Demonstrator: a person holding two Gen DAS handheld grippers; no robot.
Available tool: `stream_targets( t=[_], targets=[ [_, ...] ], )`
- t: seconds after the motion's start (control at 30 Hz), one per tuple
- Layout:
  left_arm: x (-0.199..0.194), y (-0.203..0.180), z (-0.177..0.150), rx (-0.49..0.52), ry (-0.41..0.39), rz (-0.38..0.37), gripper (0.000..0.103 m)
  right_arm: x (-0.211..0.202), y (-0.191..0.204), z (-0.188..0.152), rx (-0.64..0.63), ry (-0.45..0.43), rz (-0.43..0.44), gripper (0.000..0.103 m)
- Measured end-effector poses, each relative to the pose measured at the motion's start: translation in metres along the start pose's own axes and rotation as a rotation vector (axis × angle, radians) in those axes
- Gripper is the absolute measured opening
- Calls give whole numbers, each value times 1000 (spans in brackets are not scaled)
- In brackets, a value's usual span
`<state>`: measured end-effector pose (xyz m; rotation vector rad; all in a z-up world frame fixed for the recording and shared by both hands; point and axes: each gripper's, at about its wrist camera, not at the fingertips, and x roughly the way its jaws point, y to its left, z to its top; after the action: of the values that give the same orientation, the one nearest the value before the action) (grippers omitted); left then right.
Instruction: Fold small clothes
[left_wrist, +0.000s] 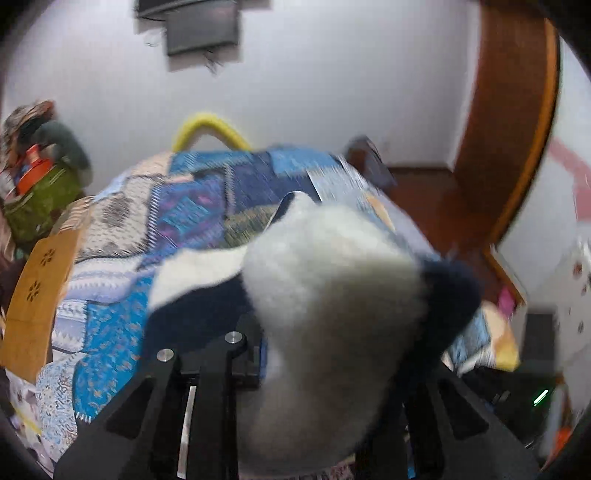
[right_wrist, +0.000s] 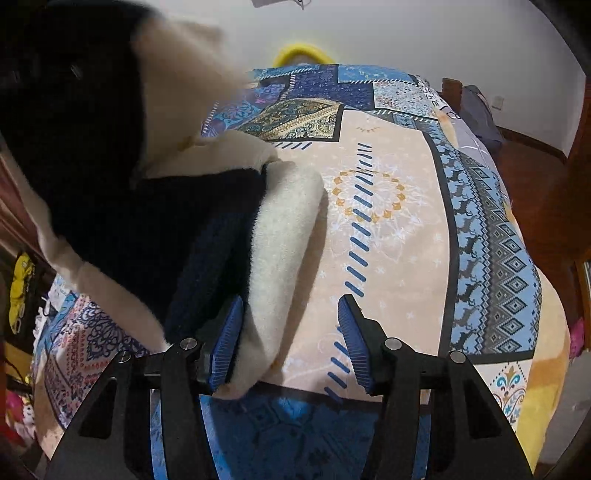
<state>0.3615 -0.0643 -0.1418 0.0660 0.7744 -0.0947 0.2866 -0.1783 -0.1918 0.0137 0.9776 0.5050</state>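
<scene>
A small garment, dark navy outside with cream fleece lining (left_wrist: 332, 295), hangs lifted above the patterned bedspread (left_wrist: 147, 229). In the left wrist view it drapes over my left gripper (left_wrist: 328, 354), which is shut on it; the fingertips are hidden by the fleece. In the right wrist view the same garment (right_wrist: 155, 229) lies partly on the bed at the left, with a raised part at the top left. My right gripper (right_wrist: 291, 343) is open, its blue pads apart, the left pad (right_wrist: 229, 343) touching the cream edge, holding nothing.
The bedspread (right_wrist: 388, 229) covers a bed. A yellow hoop (left_wrist: 207, 129) stands at the far end. A wooden door frame (left_wrist: 517, 129) is at the right, wooden furniture (left_wrist: 40, 288) and a cluttered green bag (left_wrist: 40, 199) at the left.
</scene>
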Motion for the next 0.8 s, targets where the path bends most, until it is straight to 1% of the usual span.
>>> stream_targets(
  t=[0.07,0.1,0.13,0.17,0.2,0.23,0.27,0.3,0.37,0.43,0.53,0.57,0.6,0.63,0.67,0.7,0.73,0.77,0.8],
  targets=[
    [10,-5,-14,63,67,-16,24,-6,-1,-1,10,-14,12,50],
    [4,-7,-25,80,88,-28,26,-9,-1,-1,14,-22,17,50],
    [3,-7,-28,90,108,-40,31,-13,-1,-1,19,-35,21,50],
    [1,-5,-30,90,122,-53,41,-16,-1,-1,21,-44,25,50],
    [-2,-6,-30,83,132,-75,49,-19,0,-1,23,-52,29,50],
    [-5,-3,-31,71,140,-99,64,-22,0,0,24,-61,33,50],
    [-11,3,-29,49,146,-125,71,-26,1,1,24,-69,39,50],
    [-17,5,-28,35,146,-144,71,-27,2,3,24,-73,45,51],
    [-32,14,-25,7,153,-193,71,-29,5,4,16,-72,63,56],
    [-50,16,-20,-13,144,-226,71,-28,9,6,5,-72,67,59],
    [-77,37,-13,-63,95,-270,72,-21,13,9,-18,-59,64,60],
    [-86,44,-10,-77,74,-272,73,-18,13,11,-22,-51,56,60],
    [-92,50,-8,-84,55,-265,74,-15,12,13,-23,-45,56,60],
    [-97,57,-5,-94,32,-254,77,-12,12,16,-20,-40,60,60],
    [-101,65,-2,-103,11,-231,83,-9,11,18,-15,-35,63,60],
    [-101,70,-2,-108,6,-214,86,-8,11,20,-12,-33,67,60],
    [-93,76,-1,-111,18,-187,88,-5,11,23,-11,-33,72,60],
    [-83,80,-1,-107,40,-172,88,-3,11,27,-16,-33,72,60],
    [-69,85,-3,-102,77,-150,88,-1,12,30,-21,-32,71,60]
  ],
)
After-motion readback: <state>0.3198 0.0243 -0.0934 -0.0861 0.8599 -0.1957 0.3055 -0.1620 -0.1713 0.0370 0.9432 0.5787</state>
